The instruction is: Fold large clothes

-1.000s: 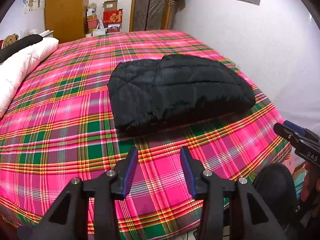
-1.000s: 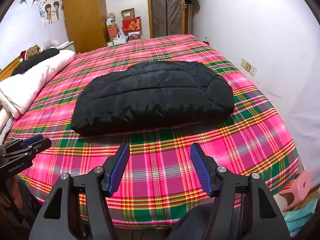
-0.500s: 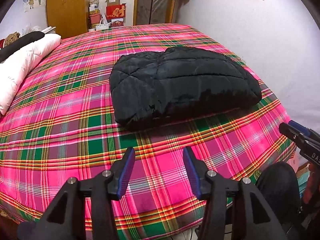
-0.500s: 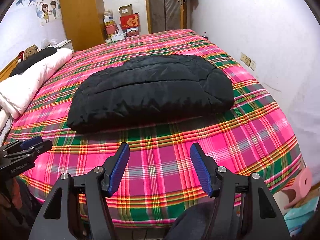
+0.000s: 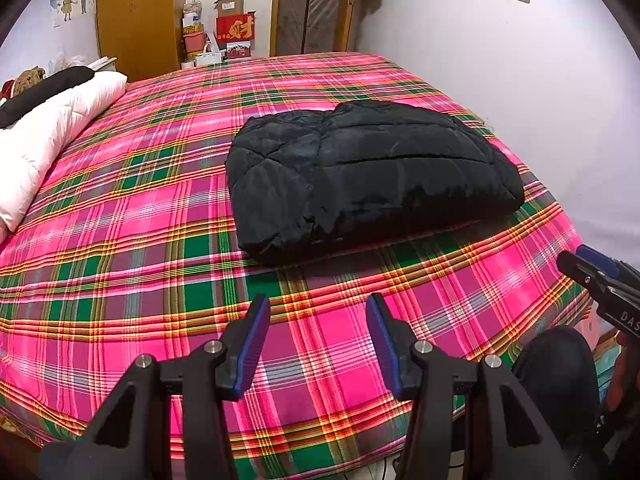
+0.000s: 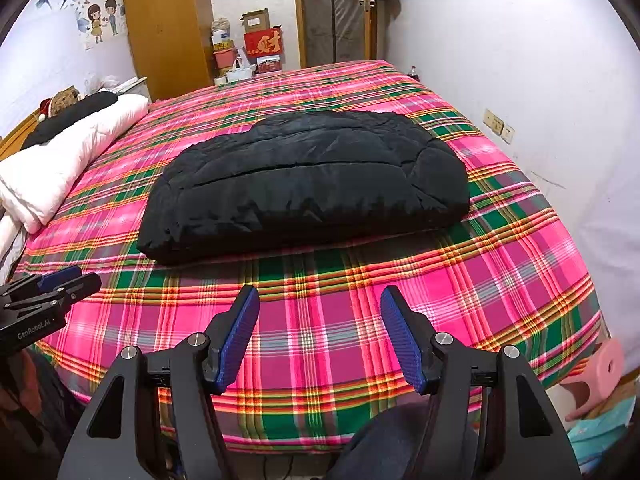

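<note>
A black quilted jacket (image 5: 368, 172) lies folded into a thick bundle on the pink and green plaid bed (image 5: 140, 240); it also shows in the right wrist view (image 6: 304, 180). My left gripper (image 5: 318, 312) is open and empty, above the bed's near edge, short of the jacket. My right gripper (image 6: 320, 304) is open and empty, also above the near edge. Each gripper shows at the side of the other's view: the right one (image 5: 592, 276) and the left one (image 6: 52, 292).
A white duvet (image 5: 44, 136) with a black item on it lies along the bed's left side. A white wall (image 6: 540, 80) runs along the right. A wooden wardrobe (image 6: 168, 32), boxes and a door stand at the far end.
Both grippers have drawn back and lifted a little from the jacket; both stay open. The jacket has not moved.
</note>
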